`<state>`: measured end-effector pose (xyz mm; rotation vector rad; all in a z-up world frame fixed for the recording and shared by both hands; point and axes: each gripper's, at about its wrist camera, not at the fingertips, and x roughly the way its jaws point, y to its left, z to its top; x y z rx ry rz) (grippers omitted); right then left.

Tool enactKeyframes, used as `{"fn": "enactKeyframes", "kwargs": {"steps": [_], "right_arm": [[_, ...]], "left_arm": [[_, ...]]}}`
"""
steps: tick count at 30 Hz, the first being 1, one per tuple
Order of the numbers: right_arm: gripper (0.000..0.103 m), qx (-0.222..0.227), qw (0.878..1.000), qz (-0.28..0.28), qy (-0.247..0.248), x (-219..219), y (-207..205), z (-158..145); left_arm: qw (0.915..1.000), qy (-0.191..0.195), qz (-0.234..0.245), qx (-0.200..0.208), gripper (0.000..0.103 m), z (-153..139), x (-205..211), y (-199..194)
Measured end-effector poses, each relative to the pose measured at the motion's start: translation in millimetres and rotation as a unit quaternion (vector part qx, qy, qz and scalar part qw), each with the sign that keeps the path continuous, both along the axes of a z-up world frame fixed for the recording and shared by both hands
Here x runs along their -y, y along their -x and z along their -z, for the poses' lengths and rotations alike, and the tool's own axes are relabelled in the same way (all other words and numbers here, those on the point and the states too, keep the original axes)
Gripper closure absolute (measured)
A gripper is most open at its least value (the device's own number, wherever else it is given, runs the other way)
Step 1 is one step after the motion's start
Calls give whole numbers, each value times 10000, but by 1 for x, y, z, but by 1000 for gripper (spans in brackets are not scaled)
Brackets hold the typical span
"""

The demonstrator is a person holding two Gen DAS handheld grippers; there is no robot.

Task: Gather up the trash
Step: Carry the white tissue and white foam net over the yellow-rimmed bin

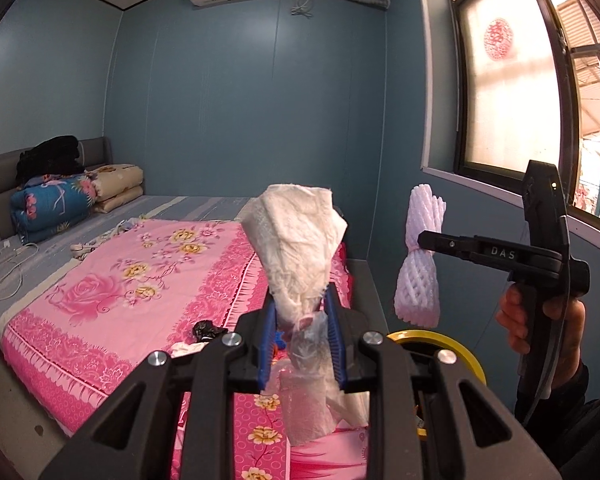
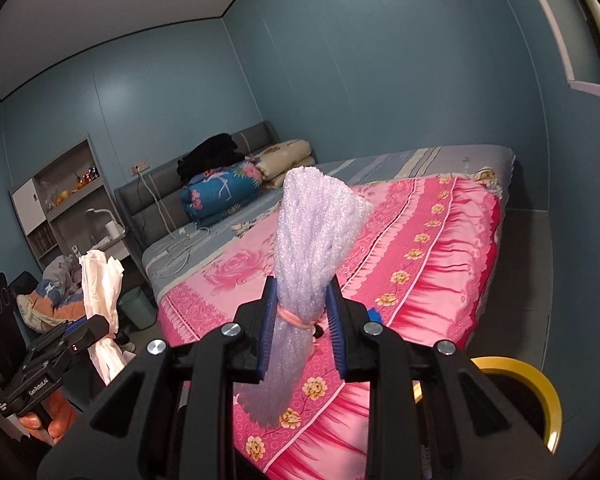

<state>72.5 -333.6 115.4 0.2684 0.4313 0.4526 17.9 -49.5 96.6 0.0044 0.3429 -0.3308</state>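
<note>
Right now I am clamping a crumpled white tissue wad (image 1: 300,248) in my left gripper (image 1: 302,340), its blue pads (image 1: 267,340) squeezing the lower part together with a scrap of clear plastic, so the loose top is fanning upward. My right gripper (image 2: 300,332) is clenching a white foam fruit net (image 2: 312,232) at the pink band cinching its middle; pinching there is probably keeping the springy mesh from slipping. I am holding both pieces raised above the bed edge, and a yellow-rimmed bin (image 2: 540,392) is sitting just below and to the right, so I judge the drop comes next.

Farther out, the pink floral bedspread (image 1: 120,280) is carrying more litter: a small black scrap (image 1: 208,330) and a white scrap (image 1: 188,348) near its edge, which only the left view shows. Only the right view shows a green wastebasket (image 2: 138,306) on the floor and a shelf unit (image 2: 64,196) beyond. Folded quilts (image 2: 224,190) are lying against the headboard.
</note>
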Motion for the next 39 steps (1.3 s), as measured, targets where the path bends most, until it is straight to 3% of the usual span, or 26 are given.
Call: {"fn": "enactKeyframes", "kwargs": {"steps": [17, 29, 39], "right_arm": [[79, 152, 9928, 1144, 336, 61, 32, -3], [78, -222, 9815, 1825, 536, 93, 12, 29], [76, -559, 9733, 2076, 807, 104, -6, 60]], "left_arm": [[9966, -235, 676, -399, 81, 26, 88, -63], [9838, -385, 1218, -1259, 81, 88, 152, -117], [9698, -428, 1467, -1901, 81, 137, 179, -130]]}}
